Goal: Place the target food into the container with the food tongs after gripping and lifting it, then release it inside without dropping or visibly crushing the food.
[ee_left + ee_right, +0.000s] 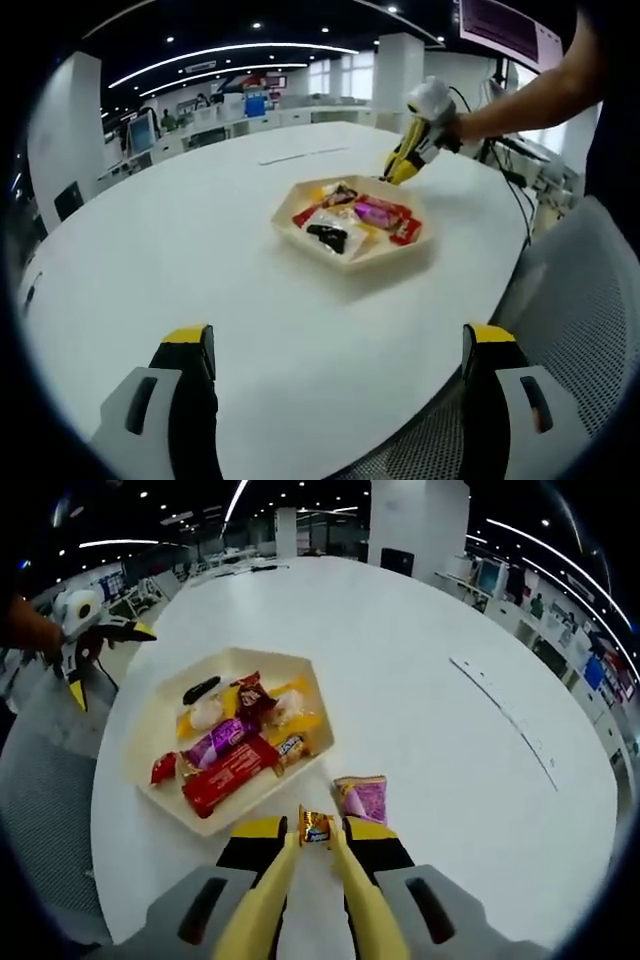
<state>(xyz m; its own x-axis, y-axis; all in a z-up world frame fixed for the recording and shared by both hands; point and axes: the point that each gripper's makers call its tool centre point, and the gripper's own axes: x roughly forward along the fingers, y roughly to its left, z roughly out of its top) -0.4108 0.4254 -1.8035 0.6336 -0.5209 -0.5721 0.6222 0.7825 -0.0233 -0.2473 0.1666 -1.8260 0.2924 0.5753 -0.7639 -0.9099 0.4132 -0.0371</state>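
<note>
Small orange-wrapped candy (316, 827) w/ a blue label, pinched between the tips of the yellow tongs (315, 842), upright, just off the near edge of the tray. Purple snack packet (362, 797) lies flat on the white surface (430, 680) right beside it, outside the tray. Container = cream hexagonal tray (150, 720), shallow walls, sits on the surface, holds mixed wrapped snacks: long red bar (228, 775), purple pack (218, 742), dark-red pack (254, 694), black piece (201, 689), yellow wrappers. In left gripper view same tray (385, 254) sits mid-surface.
</note>
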